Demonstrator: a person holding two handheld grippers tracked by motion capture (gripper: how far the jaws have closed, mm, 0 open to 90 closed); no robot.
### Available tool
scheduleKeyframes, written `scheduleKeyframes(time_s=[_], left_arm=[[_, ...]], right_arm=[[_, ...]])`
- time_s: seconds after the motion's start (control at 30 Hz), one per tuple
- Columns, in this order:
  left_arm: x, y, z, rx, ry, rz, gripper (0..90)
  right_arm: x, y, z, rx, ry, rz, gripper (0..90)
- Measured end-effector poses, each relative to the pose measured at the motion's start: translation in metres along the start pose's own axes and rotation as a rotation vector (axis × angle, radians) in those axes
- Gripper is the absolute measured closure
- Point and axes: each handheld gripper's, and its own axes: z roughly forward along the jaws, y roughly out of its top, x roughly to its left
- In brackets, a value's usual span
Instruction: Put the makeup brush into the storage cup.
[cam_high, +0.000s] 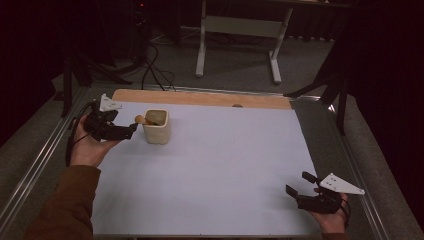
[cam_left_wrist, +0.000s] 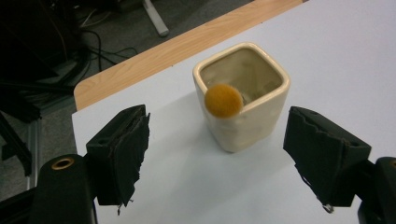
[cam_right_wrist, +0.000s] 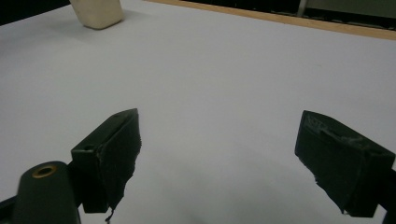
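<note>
The cup (cam_high: 157, 127) stands on the table (cam_high: 220, 165), in its far left part. A ball-ended stick (cam_high: 140, 119) leans in the cup, over its left rim. The left gripper (cam_high: 131, 131) is just left of the cup. The right gripper (cam_high: 299, 186) is at the near right corner, well apart.

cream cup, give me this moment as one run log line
left gripper: jaws open, short of cream cup | orange ball: at cup rim | right gripper: jaws open, nothing held

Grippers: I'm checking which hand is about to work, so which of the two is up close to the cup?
The left gripper, beside the cream cup; the right gripper sits far off.
</note>
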Motion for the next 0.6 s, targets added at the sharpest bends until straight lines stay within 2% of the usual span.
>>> scheduleKeyframes(time_s=[0.1,0.3,0.6], left_arm=[[-0.003,-0.007,-0.003,-0.022,-0.013,-0.007,22.2],[-0.009,-0.022,-0.009,-0.085,-0.032,-0.047,22.0],[-0.015,-0.04,-0.012,-0.141,-0.04,-0.077,21.0]], right_arm=[[0.0,0.0,0.0,0.0,0.001,0.0,13.8],[0.0,0.0,0.0,-0.003,0.0,0.002,13.8],[0.0,0.0,0.0,-0.006,-0.001,0.003,13.8]])
